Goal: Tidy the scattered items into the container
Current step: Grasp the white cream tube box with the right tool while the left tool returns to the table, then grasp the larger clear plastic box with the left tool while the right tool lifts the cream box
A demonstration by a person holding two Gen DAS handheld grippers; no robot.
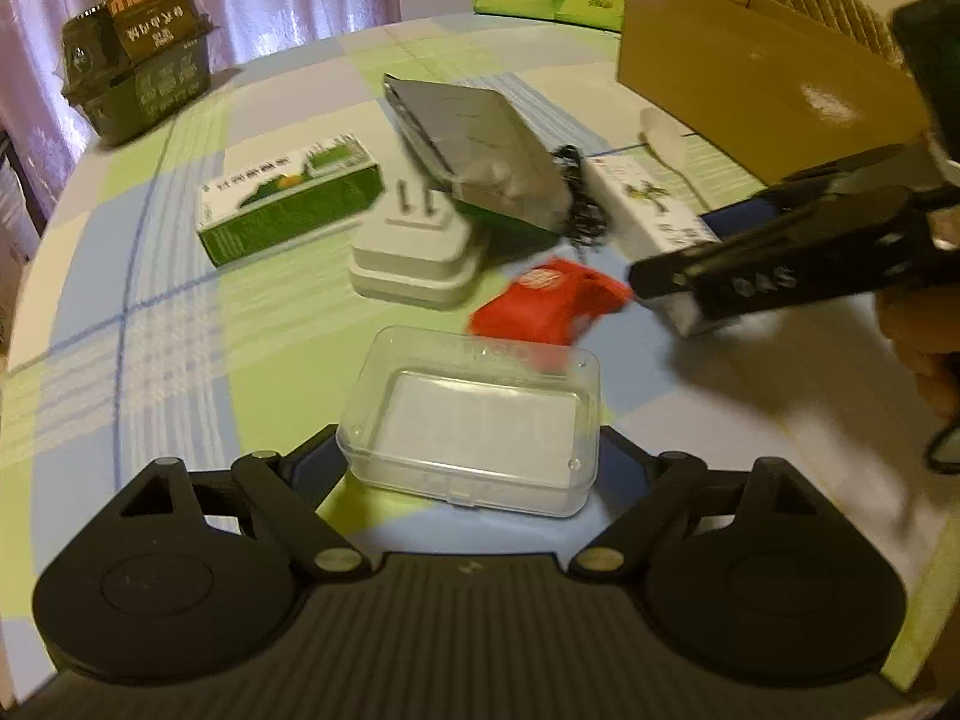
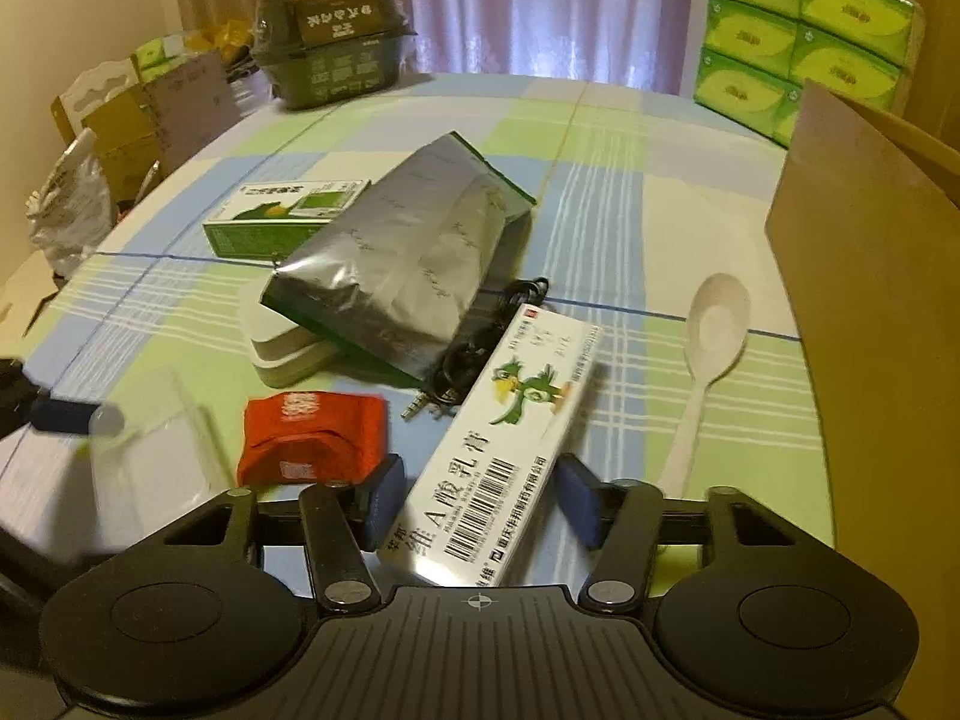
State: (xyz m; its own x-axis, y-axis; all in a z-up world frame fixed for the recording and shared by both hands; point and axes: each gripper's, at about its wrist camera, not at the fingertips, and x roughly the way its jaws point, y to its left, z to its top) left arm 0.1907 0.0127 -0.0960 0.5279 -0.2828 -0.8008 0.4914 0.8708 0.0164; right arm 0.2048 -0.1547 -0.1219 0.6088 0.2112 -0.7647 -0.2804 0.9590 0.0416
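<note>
A clear plastic box sits between the fingers of my left gripper, which is shut on its sides. It shows blurred at the left of the right wrist view as the clear box. My right gripper is shut on a white ointment box with a green bird on it, and appears from the side as the right gripper. A red packet lies between the two. The brown cardboard container stands open at the right.
On the checked tablecloth lie a silver foil bag leaning on a white plug adapter, a green carton, a black cable and a white spoon. A dark noodle bowl and green tissue packs stand at the far edge.
</note>
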